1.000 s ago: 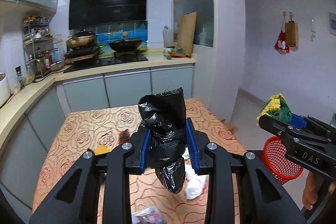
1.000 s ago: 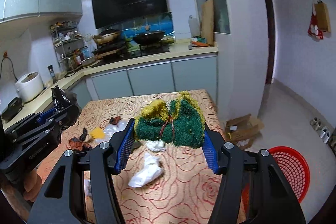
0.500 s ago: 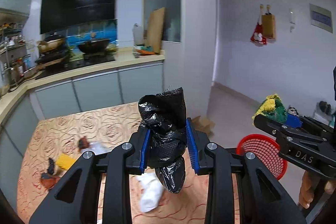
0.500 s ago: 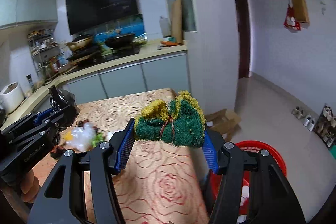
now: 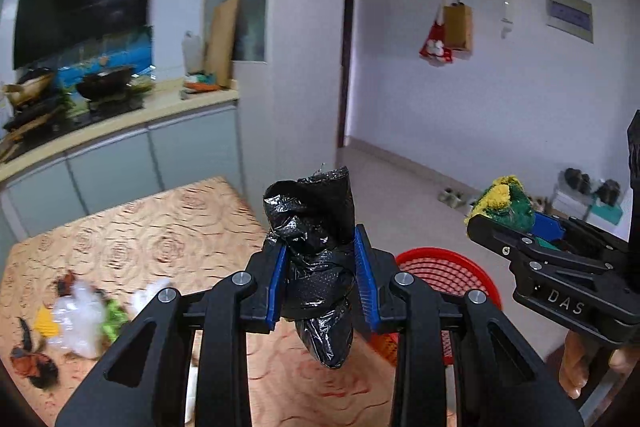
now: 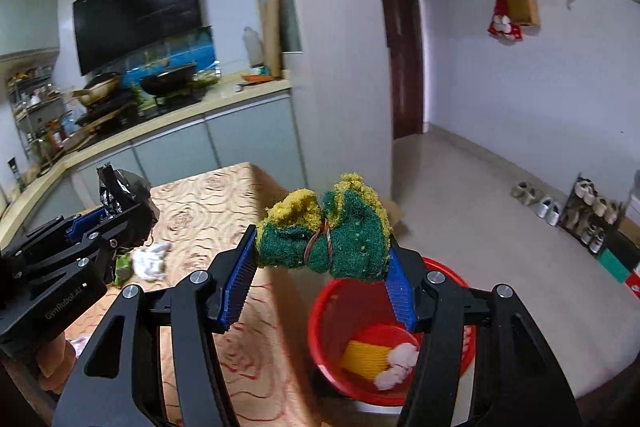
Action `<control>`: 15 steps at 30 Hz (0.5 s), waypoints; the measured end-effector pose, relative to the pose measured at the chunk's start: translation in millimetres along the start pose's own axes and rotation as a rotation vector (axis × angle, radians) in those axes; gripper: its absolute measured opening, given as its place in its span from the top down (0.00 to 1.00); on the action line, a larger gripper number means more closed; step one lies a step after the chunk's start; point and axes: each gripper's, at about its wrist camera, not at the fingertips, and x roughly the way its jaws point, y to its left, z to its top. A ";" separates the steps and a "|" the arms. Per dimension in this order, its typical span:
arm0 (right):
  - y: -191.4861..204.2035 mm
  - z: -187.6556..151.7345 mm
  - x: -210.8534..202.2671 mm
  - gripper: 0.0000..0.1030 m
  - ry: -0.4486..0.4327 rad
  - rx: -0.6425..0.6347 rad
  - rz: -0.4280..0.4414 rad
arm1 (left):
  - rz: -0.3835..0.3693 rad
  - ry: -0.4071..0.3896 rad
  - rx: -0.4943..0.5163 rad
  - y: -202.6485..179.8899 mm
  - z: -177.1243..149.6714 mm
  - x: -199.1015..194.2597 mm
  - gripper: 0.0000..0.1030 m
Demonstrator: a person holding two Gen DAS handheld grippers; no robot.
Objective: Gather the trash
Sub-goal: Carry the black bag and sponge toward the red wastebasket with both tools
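My left gripper (image 5: 320, 267) is shut on a crumpled black plastic bag (image 5: 316, 247), held over the table's right edge. In the right wrist view that bag (image 6: 124, 199) shows at the left. My right gripper (image 6: 324, 267) is shut on a green and yellow scrubber bundle (image 6: 328, 231) tied with a band, hanging just above the red mesh basket (image 6: 332, 311) on the floor. The same bundle (image 5: 504, 203) and basket (image 5: 444, 271) appear at the right of the left wrist view. A yellow item and white wads lie inside the basket.
The table with the rose-patterned cloth (image 5: 168, 227) carries scraps at its left: clear plastic (image 5: 80, 311), a white wad (image 6: 150, 259), dark peel. A kitchen counter (image 6: 180, 123) runs behind. Shoes (image 6: 536, 199) line the far wall. A hand (image 5: 576, 367) holds the right gripper.
Both grippers have swung to the right, from over the table toward its right edge. The red basket has come under the right gripper; both loads stay gripped.
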 end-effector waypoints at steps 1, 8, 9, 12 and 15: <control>-3.8 -1.0 1.8 0.45 0.004 0.003 -0.009 | -0.014 0.006 0.002 -3.5 0.4 5.1 0.71; -35.3 -18.9 22.7 0.45 0.079 0.026 -0.077 | -0.104 0.081 0.031 -30.9 -5.4 50.5 0.71; -38.3 -20.4 25.3 0.45 0.088 0.027 -0.082 | -0.123 0.098 0.033 -35.2 -7.4 58.5 0.71; -49.1 -26.7 36.2 0.45 0.128 0.034 -0.104 | -0.173 0.137 0.044 -47.2 -15.0 77.9 0.71; -60.0 -34.5 45.2 0.45 0.167 0.035 -0.123 | -0.208 0.172 0.053 -55.3 -22.6 93.1 0.71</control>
